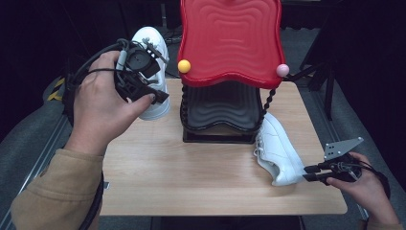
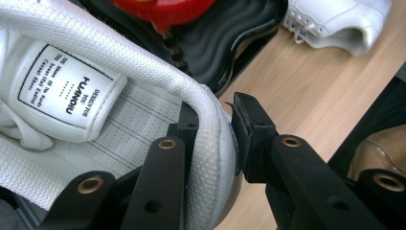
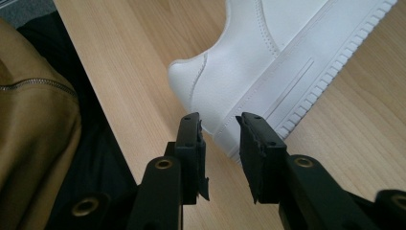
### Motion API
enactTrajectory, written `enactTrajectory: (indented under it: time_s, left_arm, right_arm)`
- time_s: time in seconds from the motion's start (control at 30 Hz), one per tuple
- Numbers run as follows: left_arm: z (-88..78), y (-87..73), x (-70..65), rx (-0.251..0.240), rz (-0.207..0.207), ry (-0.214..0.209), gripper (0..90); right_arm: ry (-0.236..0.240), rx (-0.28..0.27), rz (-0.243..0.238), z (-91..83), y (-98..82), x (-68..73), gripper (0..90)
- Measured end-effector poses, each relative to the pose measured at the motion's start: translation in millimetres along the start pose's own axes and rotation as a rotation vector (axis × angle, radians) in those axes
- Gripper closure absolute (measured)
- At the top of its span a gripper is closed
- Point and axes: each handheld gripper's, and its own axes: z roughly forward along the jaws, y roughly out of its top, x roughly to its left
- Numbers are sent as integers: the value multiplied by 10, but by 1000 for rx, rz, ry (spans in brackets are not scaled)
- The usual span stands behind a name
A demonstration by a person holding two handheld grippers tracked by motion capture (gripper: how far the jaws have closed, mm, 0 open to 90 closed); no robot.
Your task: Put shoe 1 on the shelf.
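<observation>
Item one: my left gripper (image 1: 158,96) held the first white shoe (image 1: 155,57) by its heel collar. In the left gripper view one jaw sat inside the shoe (image 2: 95,120) against the lining and the other pressed on the outside of the padded rim, so the collar was pinched between them. In the high view I saw this shoe at the table's far left corner, beside the red rack (image 1: 230,40), its toe pointing away from me.

Item two: my right gripper (image 1: 311,173) lay near the front right of the wooden table (image 1: 191,182), jaws part-way apart and gripping nothing. In the right gripper view its fingertips (image 3: 191,129) stood just short of the second white shoe (image 3: 268,67), the heel lying ahead of the gap. I could not tell whether a pad touched the sole.

Item three: the second shoe (image 1: 277,151) rested on its side on the table, sloping from the rack's black lower tray (image 1: 222,112) toward the right gripper.

Item four: yellow knob (image 1: 184,66) and pink knob (image 1: 282,70) at the red tray's front corners.
</observation>
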Motion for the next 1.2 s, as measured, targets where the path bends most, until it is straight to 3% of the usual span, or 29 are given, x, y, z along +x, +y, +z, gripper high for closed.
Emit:
enactTrajectory:
  time_s: [0.23,0.4,0.57,0.63,0.93,1.2]
  left_arm:
    - [-118,106,-28,-33,16,20,746]
    - [-191,240,-39,-40,57,58,746]
    - [-227,351,-37,-60,81,67,746]
    - [-233,461,-48,-68,109,64,746]
    - [-126,814,-122,-86,170,43,746]
    - [-1,1076,-180,-84,211,36,746]
  right_arm:
    - [6,3,-8,4,3,16,699]
    - [5,-4,-5,-13,-11,17,703]
    - [3,2,2,-20,-34,23,705]
    - [3,0,6,-24,-50,25,705]
    - [-8,-9,36,-93,-158,20,705]
    - [-6,-23,33,-116,-174,14,705]
